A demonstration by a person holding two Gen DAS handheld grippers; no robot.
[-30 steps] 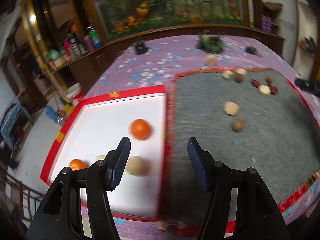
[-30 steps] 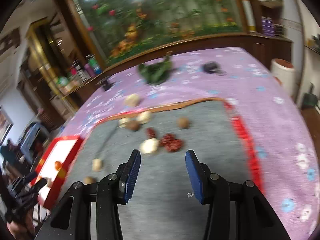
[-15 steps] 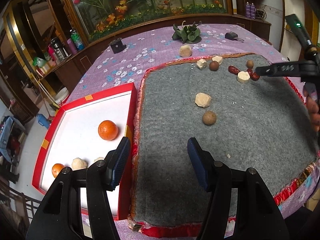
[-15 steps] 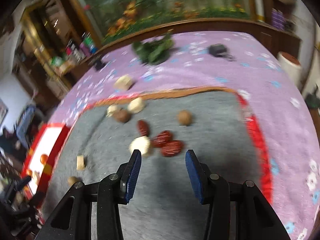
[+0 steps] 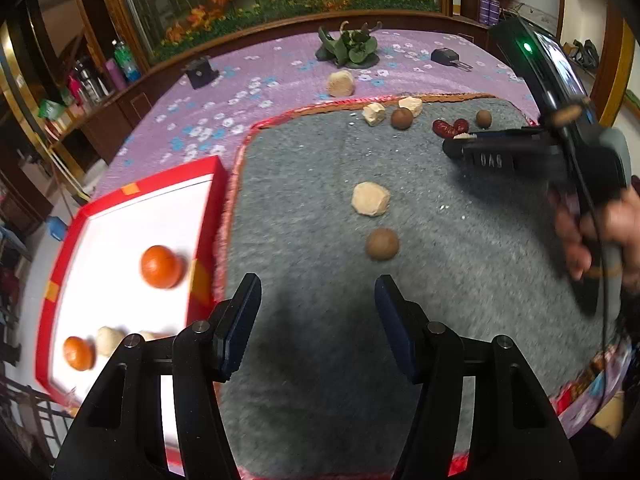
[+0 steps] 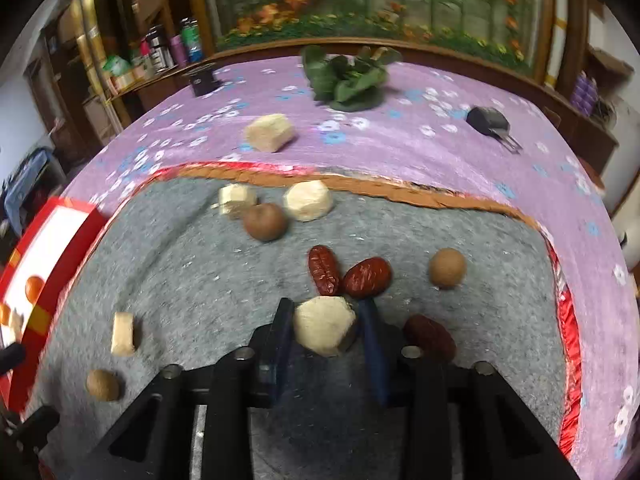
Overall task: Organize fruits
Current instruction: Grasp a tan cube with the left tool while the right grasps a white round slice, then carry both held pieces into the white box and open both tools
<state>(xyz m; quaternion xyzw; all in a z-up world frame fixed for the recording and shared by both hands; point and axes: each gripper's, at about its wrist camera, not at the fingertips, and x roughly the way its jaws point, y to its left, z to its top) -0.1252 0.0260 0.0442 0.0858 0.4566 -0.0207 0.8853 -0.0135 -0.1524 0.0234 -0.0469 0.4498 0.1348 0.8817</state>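
Observation:
My right gripper [image 6: 326, 330] is shut on a pale peeled fruit chunk [image 6: 324, 330] on the grey mat [image 6: 200, 288]; it shows from the side in the left wrist view [image 5: 460, 142]. Two red dates [image 6: 348, 274] lie just ahead, a third [image 6: 430, 336] beside the right finger. My left gripper [image 5: 318, 320] is open and empty over the mat's near edge. Ahead of it lie a brown round fruit [image 5: 382, 243] and a pale chunk [image 5: 370, 199]. The red-rimmed white tray [image 5: 120, 200] at left holds two oranges [image 5: 160, 266] and pale pieces [image 5: 109, 340].
More pale chunks [image 6: 308, 200] and brown fruits [image 6: 265, 221] lie at the mat's far edge, one brown fruit [image 6: 447, 268] to the right. A pale chunk [image 6: 271, 133], a green leafy plant [image 6: 348, 78] and small black objects [image 6: 490, 120] sit on the purple floral cloth [image 6: 420, 160].
My right gripper has moved forward and down and closed on the pale chunk. My left gripper has swung right, from over the tray to over the mat, still open.

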